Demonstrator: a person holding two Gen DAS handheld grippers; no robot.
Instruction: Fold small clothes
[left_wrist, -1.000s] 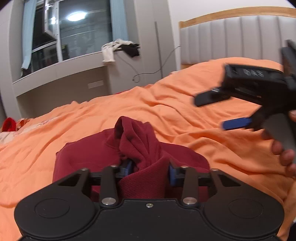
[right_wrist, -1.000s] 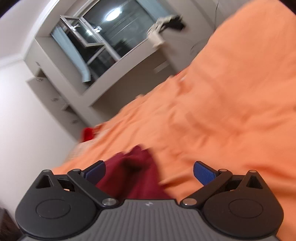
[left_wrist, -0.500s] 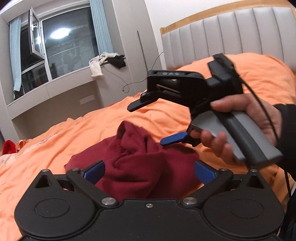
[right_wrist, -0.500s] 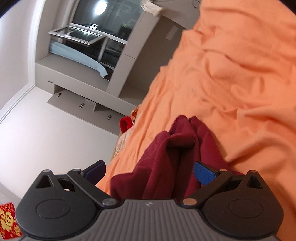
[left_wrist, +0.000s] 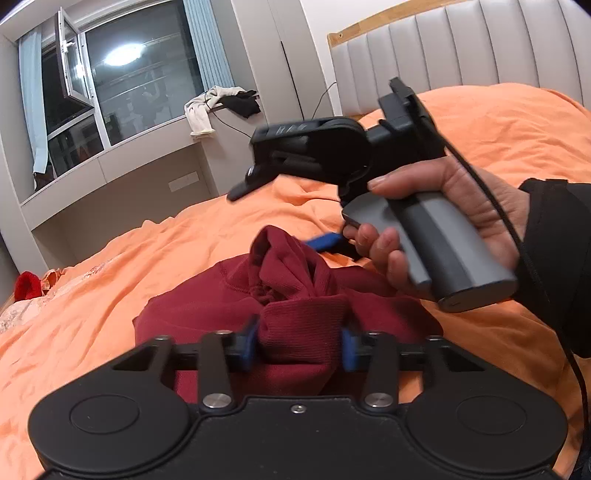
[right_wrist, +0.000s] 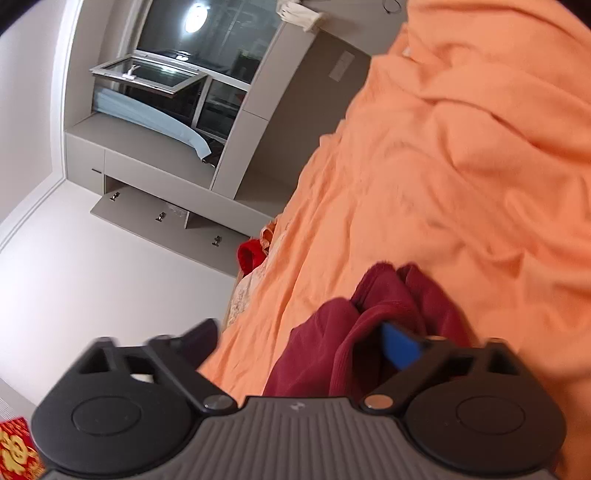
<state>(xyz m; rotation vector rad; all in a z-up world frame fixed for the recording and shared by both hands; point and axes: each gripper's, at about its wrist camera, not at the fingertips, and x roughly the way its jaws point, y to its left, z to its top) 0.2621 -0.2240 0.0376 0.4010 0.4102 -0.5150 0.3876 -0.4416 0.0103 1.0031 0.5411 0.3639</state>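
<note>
A dark red knit garment (left_wrist: 295, 295) lies bunched on the orange bedspread (left_wrist: 110, 295). My left gripper (left_wrist: 297, 345) is shut on a ribbed fold of it near the bottom of the left wrist view. My right gripper (left_wrist: 280, 218), held in a hand, hovers open just above and behind the garment's raised peak; its lower blue finger (left_wrist: 325, 240) is close to the cloth. In the right wrist view the gripper (right_wrist: 299, 343) is open over the garment (right_wrist: 369, 332), rolled sideways.
The orange bedspread (right_wrist: 461, 166) covers the whole bed. A grey padded headboard (left_wrist: 461, 48) stands at the back right. A window ledge (left_wrist: 110, 162) with draped clothes (left_wrist: 218, 107) runs along the far wall. A small red item (left_wrist: 26, 286) lies at the bed's far left.
My left gripper opened half a second ago and has now shut again on the garment's ribbed fold. My right gripper came in from the right and now hovers over the garment's peak.
</note>
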